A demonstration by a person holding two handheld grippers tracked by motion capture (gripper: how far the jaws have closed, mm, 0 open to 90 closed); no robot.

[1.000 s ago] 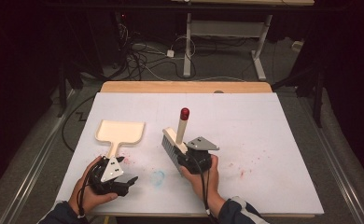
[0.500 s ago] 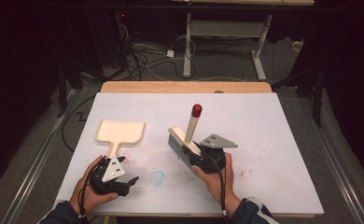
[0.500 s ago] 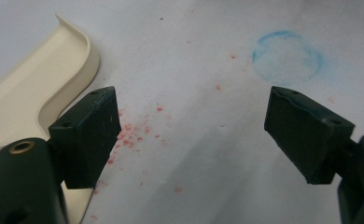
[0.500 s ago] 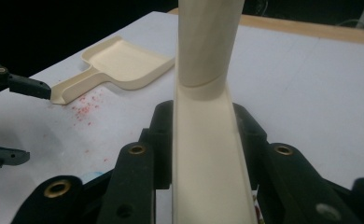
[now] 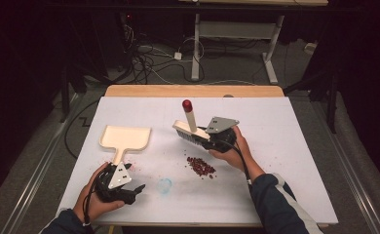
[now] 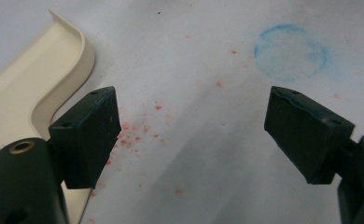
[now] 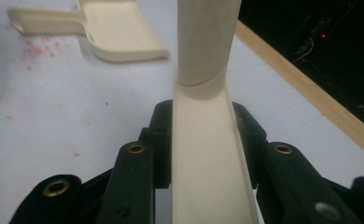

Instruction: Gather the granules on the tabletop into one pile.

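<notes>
While my right gripper (image 5: 212, 138) is clamped on the cream brush (image 5: 192, 130), its handle pinched flat between the two jaws as the right gripper view shows (image 7: 203, 154), the bristles hang clear of the white table (image 5: 285, 161), just beyond a small heap of dark red bits (image 5: 200, 165). The red-tipped handle points up and away from me. My left gripper (image 5: 124, 187) rests low at the near left with its jaws spread wide and nothing between them; in the left gripper view the dustpan (image 6: 26, 98) lies just beside the left jaw, untouched. From above, the pan (image 5: 124, 139) sits well to the left of the heap, its handle pointing back towards my left hand (image 5: 93, 200).

I judge this to be the start of a sweep: brush in hand, pan not yet taken. Next, my left jaws should close on the pan's handle and bring its open lip near the heap, then the bristles come down behind the bits and draw them towards it, gently, so none scatter.
</notes>
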